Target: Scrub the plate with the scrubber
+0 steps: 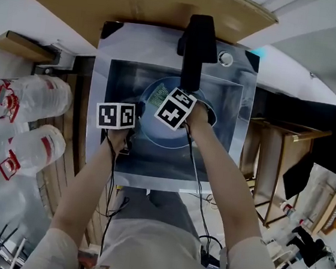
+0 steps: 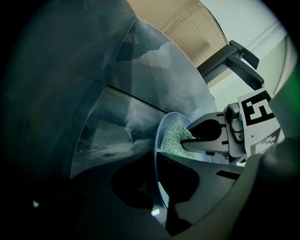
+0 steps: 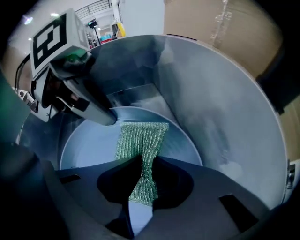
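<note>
A pale blue plate (image 1: 156,132) lies tilted in the steel sink (image 1: 110,88). My left gripper (image 2: 157,187) is shut on the plate's rim (image 2: 157,140), which runs edge-on between its jaws. In the right gripper view that left gripper (image 3: 104,117) meets the plate (image 3: 89,145) at its far left rim. My right gripper (image 3: 142,174) is shut on a green mesh scrubber (image 3: 140,138), whose free end lies flat on the plate's face. The left gripper view shows the scrubber (image 2: 174,138) pressed to the plate by the right gripper (image 2: 192,140). In the head view both marker cubes hover over the basin.
A black faucet (image 1: 196,44) reaches over the sink from the back, beside a round fitting (image 1: 225,59). Steep steel sink walls (image 3: 211,108) close in around the plate. Large water bottles (image 1: 27,97) lie at the left, and a brown board (image 1: 153,2) stands behind the sink.
</note>
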Motion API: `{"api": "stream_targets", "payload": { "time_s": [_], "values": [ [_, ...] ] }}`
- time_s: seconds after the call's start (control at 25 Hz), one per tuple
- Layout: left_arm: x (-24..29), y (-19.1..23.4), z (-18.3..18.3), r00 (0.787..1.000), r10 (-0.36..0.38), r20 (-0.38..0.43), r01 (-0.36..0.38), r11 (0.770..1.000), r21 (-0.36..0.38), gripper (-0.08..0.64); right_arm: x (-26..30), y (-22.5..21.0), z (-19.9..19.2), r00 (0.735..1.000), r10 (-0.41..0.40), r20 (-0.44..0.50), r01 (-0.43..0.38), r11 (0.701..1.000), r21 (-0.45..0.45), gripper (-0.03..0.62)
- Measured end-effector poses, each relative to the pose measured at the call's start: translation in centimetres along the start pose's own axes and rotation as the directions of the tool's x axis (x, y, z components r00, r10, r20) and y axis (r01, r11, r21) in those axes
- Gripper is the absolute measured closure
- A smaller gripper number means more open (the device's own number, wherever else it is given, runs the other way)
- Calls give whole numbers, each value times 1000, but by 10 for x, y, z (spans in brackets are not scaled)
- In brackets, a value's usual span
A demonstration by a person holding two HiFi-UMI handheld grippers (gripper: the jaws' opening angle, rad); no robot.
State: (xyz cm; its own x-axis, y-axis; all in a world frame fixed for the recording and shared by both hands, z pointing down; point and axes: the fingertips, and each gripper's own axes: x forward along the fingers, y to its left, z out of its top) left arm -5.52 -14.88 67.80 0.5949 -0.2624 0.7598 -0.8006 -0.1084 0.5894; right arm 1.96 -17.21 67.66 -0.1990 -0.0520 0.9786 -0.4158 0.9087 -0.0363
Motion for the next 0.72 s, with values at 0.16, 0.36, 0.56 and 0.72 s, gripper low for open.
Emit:
{"api": "stream_targets", "payload": {
  "time_s": [0.16, 0.36, 0.56, 0.72],
  "values": [
    [1, 0, 0, 1000, 0, 2, 0, 1000, 2, 532, -9, -36, -20, 988, -156, -6, 155, 984, 81, 495],
    [1, 1, 0, 1000, 5, 17, -5, 1000, -7, 532, -16, -53, -53, 976, -209, -59, 214, 973, 89, 499],
    [1, 2, 0, 999, 14, 34, -13, 1000, -25, 532, -21, -17, -88, 988, -66, -141, 76, 995, 67, 500],
    [2, 2, 0, 999, 15, 36, -14, 999, -31, 532, -21, 39, -88, 991, 70, -113, -65, 997, 46, 499]
  ]
}}
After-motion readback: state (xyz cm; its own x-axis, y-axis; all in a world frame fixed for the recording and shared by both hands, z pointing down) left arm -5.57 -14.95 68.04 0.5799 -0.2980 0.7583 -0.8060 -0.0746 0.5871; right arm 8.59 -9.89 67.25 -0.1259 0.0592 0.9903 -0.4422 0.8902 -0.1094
